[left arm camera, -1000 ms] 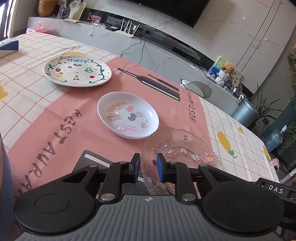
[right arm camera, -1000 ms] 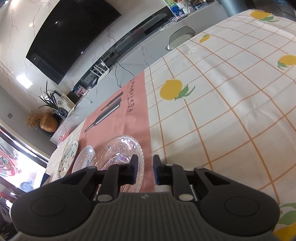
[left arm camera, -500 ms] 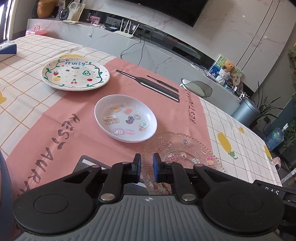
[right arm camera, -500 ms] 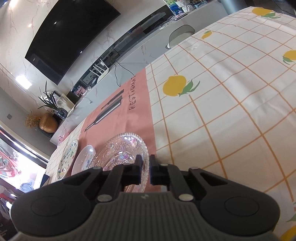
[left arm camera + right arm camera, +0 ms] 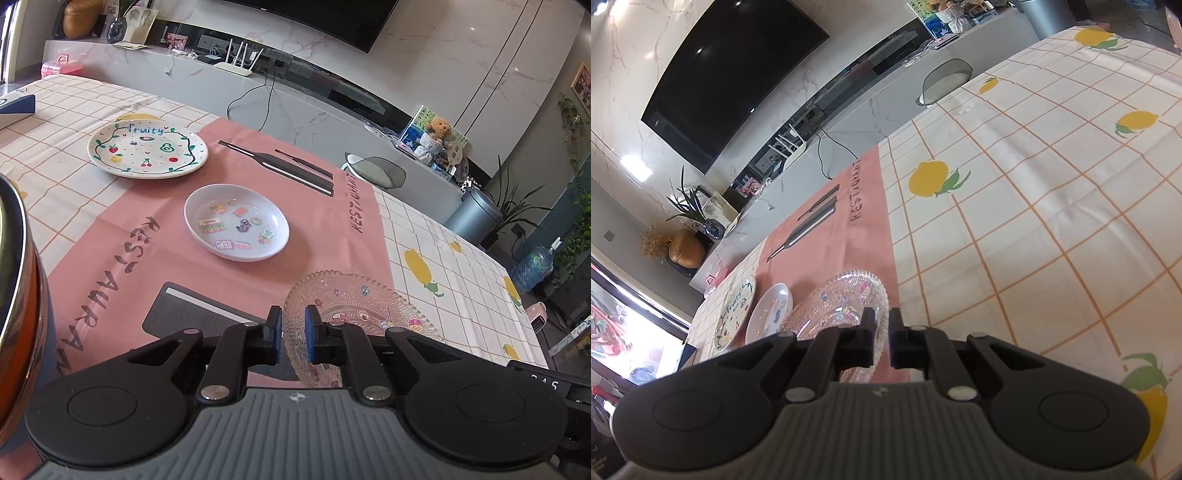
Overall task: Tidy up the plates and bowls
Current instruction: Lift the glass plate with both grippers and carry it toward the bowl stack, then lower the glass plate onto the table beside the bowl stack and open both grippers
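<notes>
Three dishes lie on a pink placemat (image 5: 325, 236): a large white "Fruity" plate (image 5: 147, 149) at the far left, a small white sticker dish (image 5: 236, 222) in the middle, and a clear glass plate (image 5: 360, 314) nearest. My left gripper (image 5: 293, 334) hovers at the glass plate's near-left rim, jaws a narrow gap apart and empty. In the right wrist view my right gripper (image 5: 882, 341) straddles the glass plate's (image 5: 842, 299) right rim, jaws nearly closed around it. The sticker dish (image 5: 770, 312) and Fruity plate (image 5: 735, 314) lie beyond.
An orange and metal rounded object (image 5: 18, 295) fills the left edge of the left wrist view. The lemon-print tablecloth (image 5: 1052, 206) spreads to the right. A grey chair back (image 5: 373, 171) stands at the table's far edge, with a TV console behind.
Both grippers narrowed their jaws. The left gripper pulled back, so the dishes sit farther off. The right gripper's jaws closed in around the glass plate's rim.
</notes>
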{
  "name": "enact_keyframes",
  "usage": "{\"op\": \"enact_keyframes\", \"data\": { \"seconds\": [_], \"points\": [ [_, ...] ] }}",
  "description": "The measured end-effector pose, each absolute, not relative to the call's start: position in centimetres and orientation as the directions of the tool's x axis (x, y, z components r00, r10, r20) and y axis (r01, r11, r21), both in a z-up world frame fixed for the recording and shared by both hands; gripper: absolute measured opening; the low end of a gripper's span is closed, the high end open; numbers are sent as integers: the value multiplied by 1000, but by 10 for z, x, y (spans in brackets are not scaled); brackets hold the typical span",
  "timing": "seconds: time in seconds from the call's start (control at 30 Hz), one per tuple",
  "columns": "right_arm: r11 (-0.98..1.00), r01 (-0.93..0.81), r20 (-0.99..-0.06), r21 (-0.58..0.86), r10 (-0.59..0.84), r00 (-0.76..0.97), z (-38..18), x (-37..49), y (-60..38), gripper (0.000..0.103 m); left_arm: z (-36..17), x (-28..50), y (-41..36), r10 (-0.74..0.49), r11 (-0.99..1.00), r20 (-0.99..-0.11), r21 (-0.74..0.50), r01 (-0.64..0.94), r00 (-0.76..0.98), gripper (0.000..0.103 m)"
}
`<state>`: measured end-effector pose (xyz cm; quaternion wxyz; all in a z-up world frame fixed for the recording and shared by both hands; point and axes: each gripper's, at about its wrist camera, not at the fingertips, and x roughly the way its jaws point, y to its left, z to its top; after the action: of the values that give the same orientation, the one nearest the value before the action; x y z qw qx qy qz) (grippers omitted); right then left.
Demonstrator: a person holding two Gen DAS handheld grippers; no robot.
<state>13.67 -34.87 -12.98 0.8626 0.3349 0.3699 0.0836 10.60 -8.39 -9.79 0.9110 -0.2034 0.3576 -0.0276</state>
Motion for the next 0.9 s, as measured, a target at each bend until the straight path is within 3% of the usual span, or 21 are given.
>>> {"op": "enact_keyframes", "data": {
  "seconds": [0.9],
  "points": [
    [774, 141, -639, 617, 388, 664, -127, 49, -321, 5, -108, 32, -52, -228, 918, -678, -390, -78, 698, 14]
  ]
}}
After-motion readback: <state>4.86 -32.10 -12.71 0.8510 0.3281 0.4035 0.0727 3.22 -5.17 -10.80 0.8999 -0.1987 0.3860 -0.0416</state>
